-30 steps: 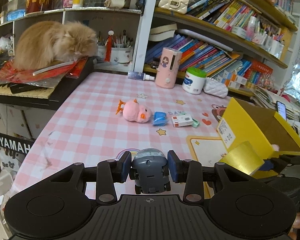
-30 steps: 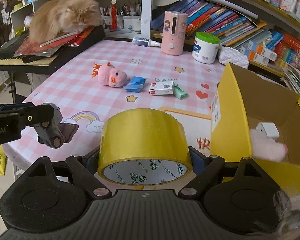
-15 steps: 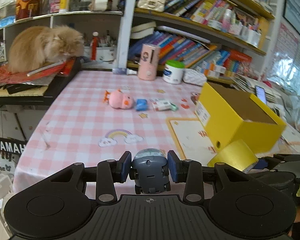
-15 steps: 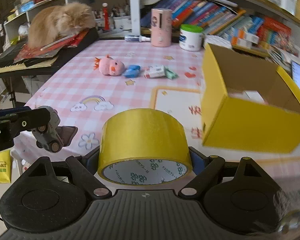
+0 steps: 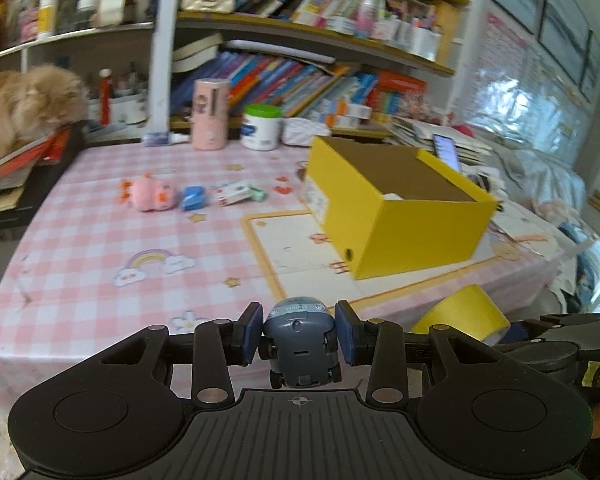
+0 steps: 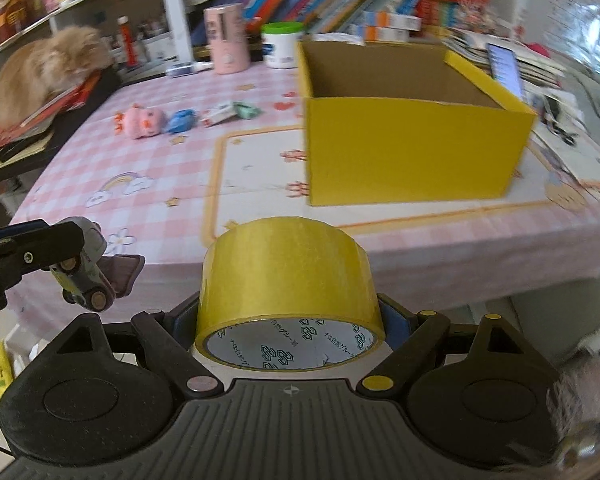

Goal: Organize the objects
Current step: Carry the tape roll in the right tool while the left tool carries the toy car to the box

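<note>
Left hand-held gripper [image 5: 299,338] clamps a toy car [image 5: 300,340], right hand-held gripper [image 6: 290,320] clamps yellow tape [image 6: 288,280]; yellow box [image 6: 412,148] ahead.

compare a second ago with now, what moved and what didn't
Both grippers have pulled back from the yellow box toward the table's near edge; the box now sits farther off and its contents no longer show. Nothing was let go: the left gripper still clamps the toy car, the right gripper still holds the tape roll. The table items and cat stayed put.

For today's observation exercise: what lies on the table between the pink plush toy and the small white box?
A small blue object lies between the pink plush toy and the white box, shown in both wrist views.
</note>
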A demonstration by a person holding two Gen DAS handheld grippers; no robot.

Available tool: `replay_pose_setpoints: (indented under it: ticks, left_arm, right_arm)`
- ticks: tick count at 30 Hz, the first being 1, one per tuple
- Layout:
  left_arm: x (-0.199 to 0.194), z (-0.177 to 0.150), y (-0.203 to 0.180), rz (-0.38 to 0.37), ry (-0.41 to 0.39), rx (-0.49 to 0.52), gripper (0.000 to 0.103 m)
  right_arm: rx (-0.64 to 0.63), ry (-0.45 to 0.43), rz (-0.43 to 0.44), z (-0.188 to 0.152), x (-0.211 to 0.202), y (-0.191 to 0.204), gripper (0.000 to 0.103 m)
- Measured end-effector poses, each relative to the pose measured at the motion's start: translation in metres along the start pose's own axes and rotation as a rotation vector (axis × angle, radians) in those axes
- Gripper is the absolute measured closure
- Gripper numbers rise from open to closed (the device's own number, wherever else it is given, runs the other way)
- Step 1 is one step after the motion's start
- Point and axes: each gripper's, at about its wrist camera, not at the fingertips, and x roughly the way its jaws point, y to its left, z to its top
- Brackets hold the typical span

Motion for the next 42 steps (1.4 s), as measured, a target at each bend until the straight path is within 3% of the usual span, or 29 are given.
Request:
replay_pose_setpoints:
  ticks: [12,20,33,42]
  left_arm:
    - [0.018,0.008,-0.049,-0.121,-0.001,0.087,0.066]
    - [0.025,0.019,-0.076,-0.149,-0.023,0.125,0.066]
    - [0.042,0.057,-0.107,-0.165,-0.093,0.155,0.066]
    - [0.060,0.088,-0.121,-0.167,-0.148,0.149,0.066]
  right_arm:
    - [0.120,-0.009,-0.108,-0.016,-0.023,-0.053,0.017]
    - [0.161,-0.017,-0.136,-0.020,-0.030,-0.080,0.017]
    - [0.161,-0.053,-0.130,0.006,-0.030,-0.111,0.017]
    - [0.135,-0.117,-0.111,0.046,-0.027,-0.132,0.017]
